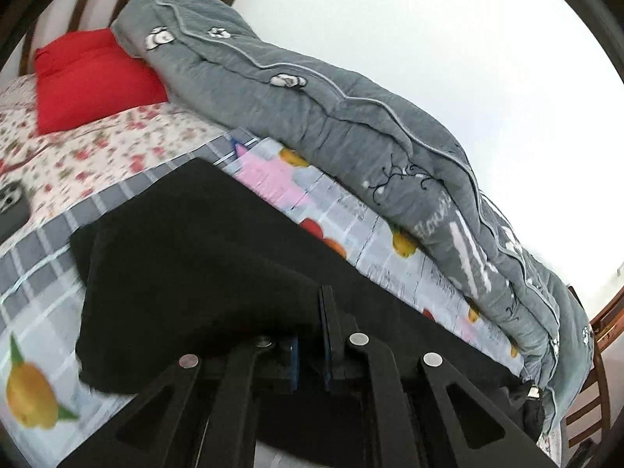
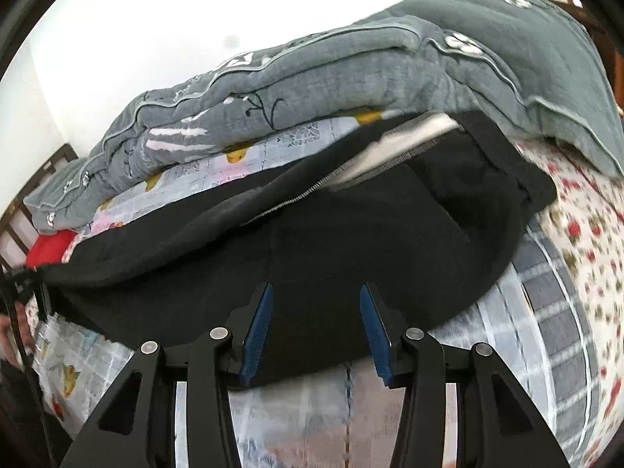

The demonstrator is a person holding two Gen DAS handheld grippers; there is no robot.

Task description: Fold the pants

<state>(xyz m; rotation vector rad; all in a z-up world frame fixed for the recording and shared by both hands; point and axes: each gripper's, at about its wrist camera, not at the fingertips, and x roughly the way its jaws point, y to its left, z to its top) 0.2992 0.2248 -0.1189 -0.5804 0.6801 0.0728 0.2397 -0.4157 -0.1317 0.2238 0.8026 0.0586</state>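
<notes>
Black pants [image 1: 187, 241] on a grey-checked sheet [image 1: 46, 273] printed with yellow and red fruit; grey quilt [image 1: 331, 124] with white flowers along its far edge; red pillow [image 1: 89, 78]; blue gripper pads [image 2: 259, 335].

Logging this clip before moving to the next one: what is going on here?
A person with a claw in each hand is folding black fabric pants on a bed covered by a fruit-print checked sheet. The left claw is shut on a fold of the pants, which drapes over its fingers. The right claw is open, its blue pads either side of the pants' edge, not gripping. A rolled grey quilt lies behind, a red pillow near the headboard.
</notes>
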